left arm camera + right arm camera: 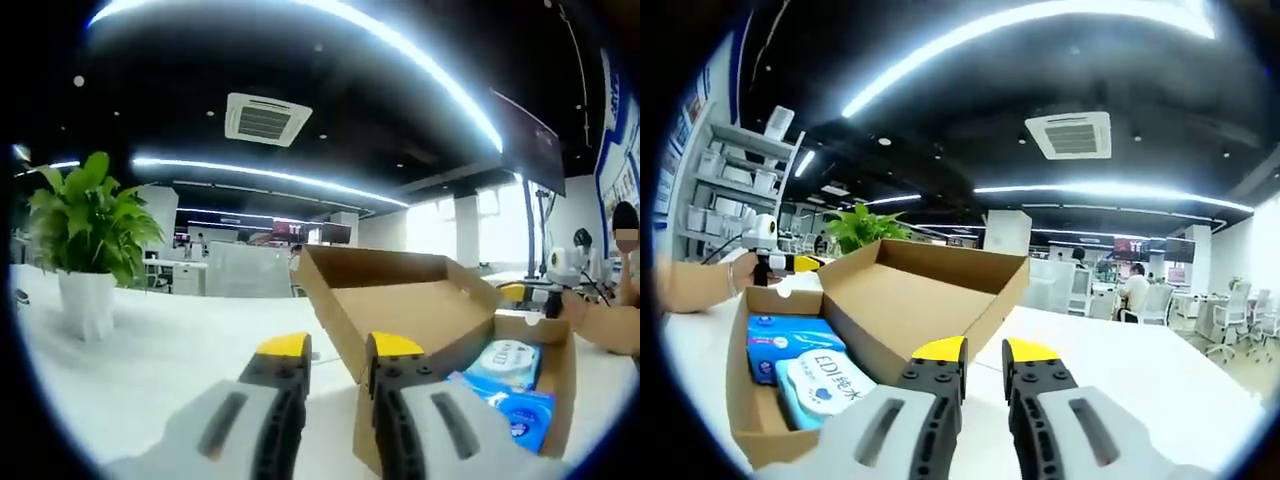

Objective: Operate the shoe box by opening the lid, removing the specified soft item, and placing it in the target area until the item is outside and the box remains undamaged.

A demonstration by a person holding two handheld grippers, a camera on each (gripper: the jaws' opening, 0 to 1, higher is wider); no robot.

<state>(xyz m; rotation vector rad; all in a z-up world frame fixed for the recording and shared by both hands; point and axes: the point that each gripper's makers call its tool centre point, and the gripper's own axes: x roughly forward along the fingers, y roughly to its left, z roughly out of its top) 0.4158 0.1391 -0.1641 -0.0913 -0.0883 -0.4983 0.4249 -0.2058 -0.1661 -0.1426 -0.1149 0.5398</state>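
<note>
The cardboard shoe box (pixel 556 385) stands on the white table with its lid (pixel 400 295) swung up and open. Inside lie a white-and-teal soft pack (pixel 506 362) and a blue soft pack (pixel 512 412). My left gripper (pixel 338 350) hovers just left of the box's near corner, jaws a little apart with nothing between them. In the right gripper view the box (pixel 740 400) is at lower left, its lid (pixel 910 300) leaning right, with the white-and-teal pack (pixel 825 385) and the blue pack (pixel 785 335) inside. My right gripper (pixel 984 352) sits beside the lid, narrowly open and empty.
A potted plant (pixel 85 235) stands on the table (pixel 150 360) at left; it shows behind the box as the plant (pixel 860 228). A person's arm (pixel 695 280) holds a white-and-yellow device (pixel 765 245) past the box's far end. Shelves (pixel 740 160) and office chairs (pixel 1230 320) lie beyond.
</note>
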